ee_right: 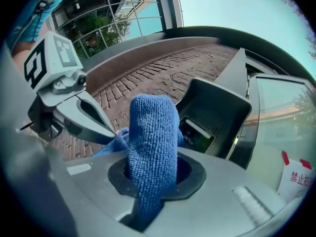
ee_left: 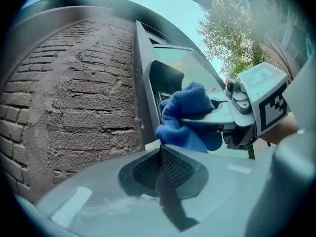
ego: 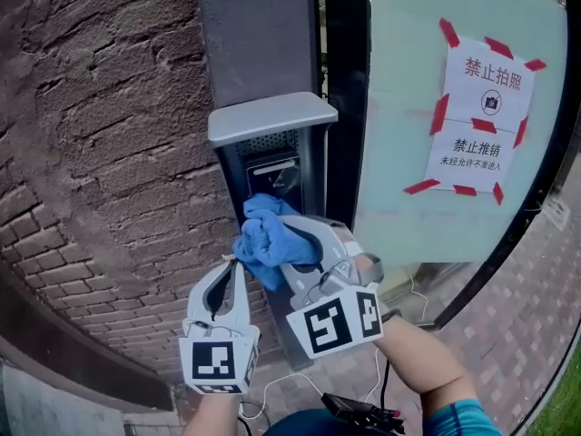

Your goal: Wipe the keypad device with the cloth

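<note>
The keypad device (ego: 272,175) is fixed to a grey post under a grey hood (ego: 270,116); its dark face shows too in the right gripper view (ee_right: 207,125). A bunched blue cloth (ego: 266,236) is pressed against the lower part of that face. My right gripper (ego: 290,243) is shut on the cloth (ee_right: 150,142), which stands up between its jaws. My left gripper (ego: 238,262) is just below and left of the cloth, its jaws together and its tip touching the cloth's edge (ee_left: 185,130). Most of the device's face below the screen is hidden by the cloth.
A rough brick wall (ego: 109,153) runs to the left of the post. At the right is a dark door frame (ego: 345,98) and a glass pane with a paper notice (ego: 481,121) taped on in red. A cable and a black box (ego: 359,413) hang near my body.
</note>
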Motion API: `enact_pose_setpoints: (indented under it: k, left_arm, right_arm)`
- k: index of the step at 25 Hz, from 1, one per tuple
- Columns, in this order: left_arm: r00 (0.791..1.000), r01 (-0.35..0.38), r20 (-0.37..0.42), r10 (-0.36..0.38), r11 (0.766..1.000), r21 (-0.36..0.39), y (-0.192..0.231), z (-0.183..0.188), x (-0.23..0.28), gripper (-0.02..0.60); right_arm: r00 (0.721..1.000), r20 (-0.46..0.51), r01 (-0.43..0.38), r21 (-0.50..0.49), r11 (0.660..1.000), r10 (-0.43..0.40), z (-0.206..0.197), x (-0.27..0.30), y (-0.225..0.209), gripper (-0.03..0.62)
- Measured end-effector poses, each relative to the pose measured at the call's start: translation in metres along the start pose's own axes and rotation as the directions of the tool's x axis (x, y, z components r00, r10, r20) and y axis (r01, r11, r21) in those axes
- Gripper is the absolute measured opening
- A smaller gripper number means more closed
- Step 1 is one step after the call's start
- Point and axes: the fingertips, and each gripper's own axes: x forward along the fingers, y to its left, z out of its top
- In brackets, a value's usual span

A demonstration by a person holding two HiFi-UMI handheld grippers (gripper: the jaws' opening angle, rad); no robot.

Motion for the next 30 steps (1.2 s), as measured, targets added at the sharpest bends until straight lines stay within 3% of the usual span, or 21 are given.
enact_pose_setpoints:
  k: [3, 6, 9, 13, 16, 21, 30]
  left_arm:
    - [1.0, 0.011, -0.008, -0.011, 1.0, 0.0, -0.004, -0.004, 0.001, 0.006]
    - [1.0, 0.017, -0.008, -0.017, 1.0, -0.004, -0.006, -0.006, 0.001, 0.006]
    - [1.0, 0.015, -0.003, -0.015, 1.0, -0.009, -0.006, -0.003, 0.002, 0.007]
    - [1.0, 0.01, 0.007, -0.01, 1.0, -0.012, -0.007, 0.0, 0.002, 0.006]
    - [1.0, 0.011, 0.014, -0.011, 1.0, -0.021, -0.009, 0.003, 0.004, 0.006]
    - [1.0, 0.015, 0.02, -0.014, 1.0, -0.021, -0.01, 0.001, 0.008, 0.006]
    - [1.0, 0.023, 0.008, -0.023, 1.0, -0.02, -0.008, -0.002, 0.014, 0.006]
  right_arm:
    - [0.997, -0.046, -0.063, 0.009, 0.998, 0.063, -0.014, -0.003, 0.016, 0.044]
    - [0.997, -0.04, -0.063, 0.019, 0.998, 0.064, -0.008, -0.009, 0.007, 0.044]
    - [0.999, 0.035, 0.025, 0.033, 0.999, -0.026, 0.022, -0.015, -0.031, 0.044]
    - [0.98, 0.122, 0.152, 0.04, 0.988, -0.155, 0.058, -0.015, -0.083, 0.045]
    - [0.975, 0.131, 0.177, 0.039, 0.983, -0.181, 0.066, -0.005, -0.096, 0.045]
    - [0.981, 0.125, 0.146, 0.033, 0.989, -0.149, 0.049, -0.002, -0.071, 0.044]
    - [0.998, 0.059, 0.0, 0.068, 0.998, -0.004, -0.001, -0.002, -0.002, 0.044]
